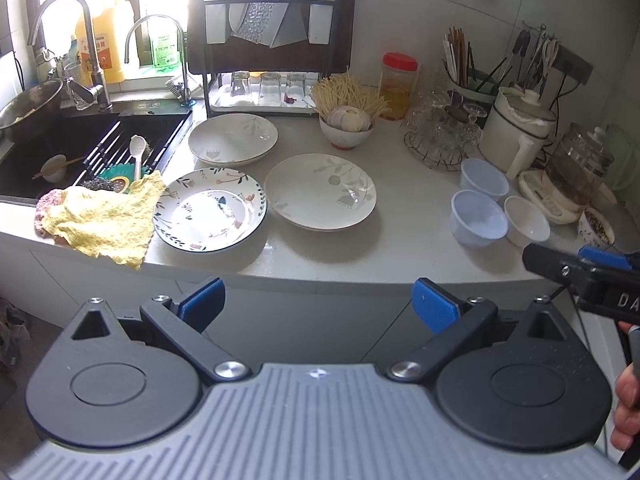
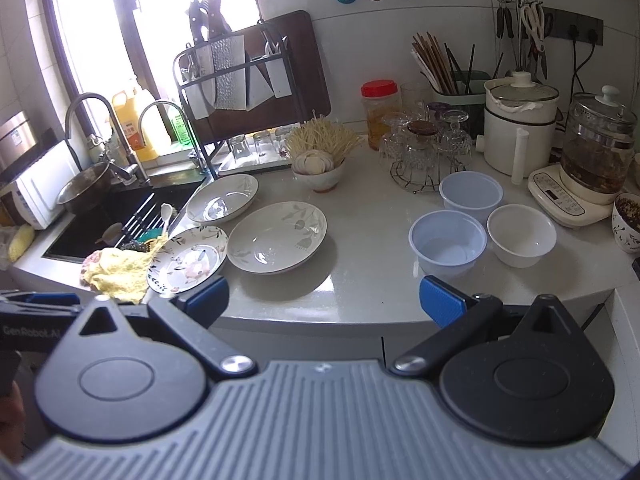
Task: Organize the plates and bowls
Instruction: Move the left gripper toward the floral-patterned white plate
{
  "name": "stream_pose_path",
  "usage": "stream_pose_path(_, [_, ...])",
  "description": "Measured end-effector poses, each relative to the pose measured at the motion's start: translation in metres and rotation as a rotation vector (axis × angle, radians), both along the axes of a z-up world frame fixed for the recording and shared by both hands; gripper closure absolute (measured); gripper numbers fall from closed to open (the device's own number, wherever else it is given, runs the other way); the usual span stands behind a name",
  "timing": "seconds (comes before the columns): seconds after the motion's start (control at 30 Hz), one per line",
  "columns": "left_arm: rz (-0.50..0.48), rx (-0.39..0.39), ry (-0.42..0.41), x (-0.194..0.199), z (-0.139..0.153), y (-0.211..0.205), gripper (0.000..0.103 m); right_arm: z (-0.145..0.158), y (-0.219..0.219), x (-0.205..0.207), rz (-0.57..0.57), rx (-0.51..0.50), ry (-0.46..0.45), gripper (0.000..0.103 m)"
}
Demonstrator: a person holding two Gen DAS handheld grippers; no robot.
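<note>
Far ahead-left of the grippers, a black sink (image 1: 60, 152) with a white spoon (image 1: 137, 152) on its rack. A yellow cloth (image 1: 102, 220) drapes over the counter edge just beside it. Straight ahead, a knife rack (image 1: 272, 20) above upturned glasses (image 1: 270, 88). Ahead-right: red-lidded jar (image 2: 380, 114), chopstick holder (image 2: 460, 84), white pot (image 2: 518, 128), glass kettle (image 2: 596, 152).

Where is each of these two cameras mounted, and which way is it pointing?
Left wrist: rides the open left gripper, facing the counter; the right gripper shows at the right edge.
Right wrist: rides the open right gripper, facing the same counter from further right.
Shared: dark-rimmed floral plate, pale leaf-patterned plate, translucent blue plastic bowls.
</note>
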State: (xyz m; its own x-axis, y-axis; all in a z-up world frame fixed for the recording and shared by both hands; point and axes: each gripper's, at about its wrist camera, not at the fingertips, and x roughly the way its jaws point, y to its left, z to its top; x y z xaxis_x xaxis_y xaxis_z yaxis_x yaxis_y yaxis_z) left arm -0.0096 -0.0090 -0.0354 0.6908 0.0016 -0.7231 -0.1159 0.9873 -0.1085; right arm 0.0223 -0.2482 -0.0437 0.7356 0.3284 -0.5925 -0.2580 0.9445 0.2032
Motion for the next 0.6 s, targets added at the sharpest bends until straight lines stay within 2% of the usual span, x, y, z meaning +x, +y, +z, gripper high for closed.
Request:
stream_pose_path(0.23, [-0.006,-0.044,0.031,0.011,-0.006,0.005,0.002,0.004,0.002,0.006,0.027,0.021,-0.023,0.000])
stream_pose_path(0.6, [-0.019,0.007,0.041,0.036,0.000,0.036,0.002,0.003,0.030,0.026,0.043,0.045,-0.026,0.000])
